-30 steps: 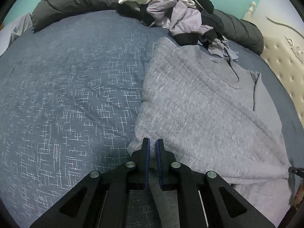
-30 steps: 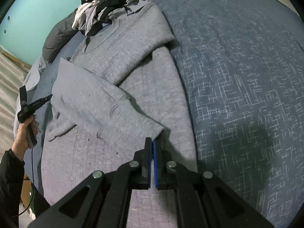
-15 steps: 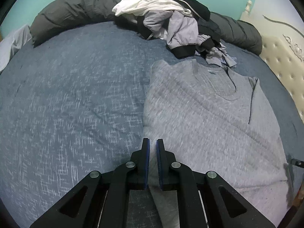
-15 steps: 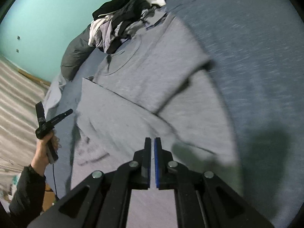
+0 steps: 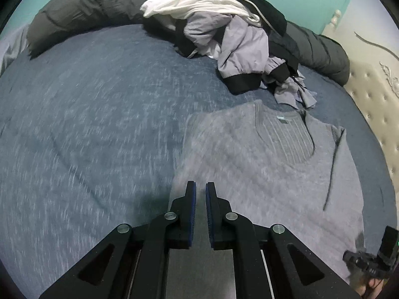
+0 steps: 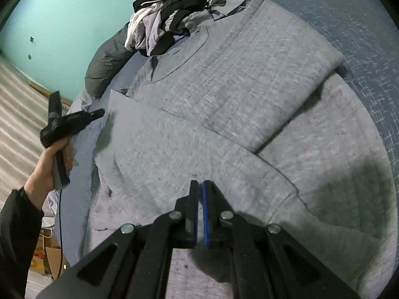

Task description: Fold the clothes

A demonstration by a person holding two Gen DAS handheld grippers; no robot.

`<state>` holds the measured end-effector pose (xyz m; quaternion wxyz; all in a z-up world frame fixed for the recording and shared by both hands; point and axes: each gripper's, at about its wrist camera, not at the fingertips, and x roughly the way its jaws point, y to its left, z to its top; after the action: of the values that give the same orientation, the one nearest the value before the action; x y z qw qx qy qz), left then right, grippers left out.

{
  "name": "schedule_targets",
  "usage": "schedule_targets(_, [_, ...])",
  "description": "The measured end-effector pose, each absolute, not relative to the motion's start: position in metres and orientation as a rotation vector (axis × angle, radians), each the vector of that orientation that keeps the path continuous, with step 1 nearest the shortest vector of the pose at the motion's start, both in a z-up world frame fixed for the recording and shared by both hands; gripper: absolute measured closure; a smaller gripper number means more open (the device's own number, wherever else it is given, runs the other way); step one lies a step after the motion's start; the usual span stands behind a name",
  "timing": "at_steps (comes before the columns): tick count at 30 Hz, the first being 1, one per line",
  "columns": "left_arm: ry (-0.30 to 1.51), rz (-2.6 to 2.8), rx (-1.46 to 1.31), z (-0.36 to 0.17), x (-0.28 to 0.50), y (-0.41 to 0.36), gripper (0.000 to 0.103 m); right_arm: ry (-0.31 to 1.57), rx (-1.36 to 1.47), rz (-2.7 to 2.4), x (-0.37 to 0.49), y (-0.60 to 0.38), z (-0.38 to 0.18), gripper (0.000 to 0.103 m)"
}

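Grey sweater [image 6: 249, 114] edges folded inward; left claw [image 5: 200, 189] narrowly parted, right claw [image 6: 200, 186] nearly closed.

Both grippers have lifted off the sweater [image 6: 224, 99]

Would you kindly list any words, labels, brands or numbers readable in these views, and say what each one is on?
None can be read.
Neck tag inside the collar of the grey sweater: a small pale blue patch, too small and blurred to read.
Pile of clothes, blue bedspread and both grippers: no lettering visible.
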<state>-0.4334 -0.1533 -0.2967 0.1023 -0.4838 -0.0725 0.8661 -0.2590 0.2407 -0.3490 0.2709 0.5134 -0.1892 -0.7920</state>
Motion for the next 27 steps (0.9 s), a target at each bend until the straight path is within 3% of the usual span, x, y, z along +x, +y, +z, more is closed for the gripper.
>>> schedule_targets(7, [-0.14, 2.586, -1.488, -0.313, -0.474, -0.139, 0.095, -0.413, 1.337, -2.144, -0.262, 0.23, -0.345, 0.1])
schedule_targets(19, [-0.183, 2.721, -1.465, -0.305, -0.495, -0.159, 0.095, -0.451, 1.295, -2.129, -0.266, 0.232, -0.344, 0.1])
schedule_targets(20, [-0.196, 2.729, -1.456, -0.302, -0.496, -0.16, 0.091, -0.454, 1.291, -2.129, -0.266, 0.232, -0.343, 0.1])
schedule_targets(21, [-0.217, 2.733, -1.449, -0.3, -0.497, -0.161, 0.073, -0.457, 1.287, -2.129, -0.266, 0.232, -0.343, 0.1])
schedule_targets(23, [-0.264, 2.717, -1.463, -0.3, -0.502, -0.162, 0.049, -0.462, 1.279, -2.129, -0.266, 0.233, -0.341, 0.1])
schedule_targets(27, [-0.323, 2.696, -1.484, -0.304, -0.507, -0.163, 0.049, -0.47, 1.274, -2.128, -0.267, 0.234, -0.341, 0.1])
